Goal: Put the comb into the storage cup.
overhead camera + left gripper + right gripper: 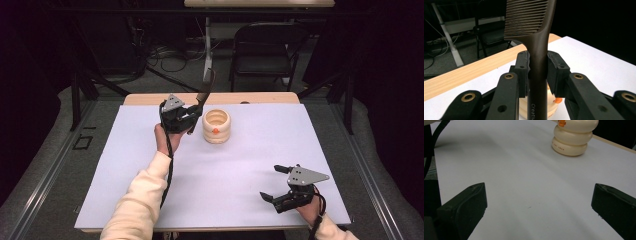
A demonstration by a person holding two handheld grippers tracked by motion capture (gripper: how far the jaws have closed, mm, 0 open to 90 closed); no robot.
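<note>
Comb: the dark brown comb is held by its handle between the jaws of the left gripper, at the far left part of the bench, just beside the holder. Its teeth end stands up and leans away toward the far side; the handle end points down.
Why held so: in my judgement the handle is kept downward so it can go first into the open mouth of the holder, while the teeth stay on top.
Holder: the cream ribbed holder, with a small orange mark on its near side, stands upright on the white sheet, to the right of the left gripper. Its mouth is open to above.
Left gripper state: the jaws are narrow and press on the comb handle from both sides.
Left arm pose: the forearm in a cream sleeve reaches from the near edge toward the far side, with the hand raised above the bench.
Right gripper: the right gripper rests low at the near right, well apart from the holder, jaws wide with nothing between them.
Right arm pose: the hand sits near the bench edge, probably waiting.
</note>
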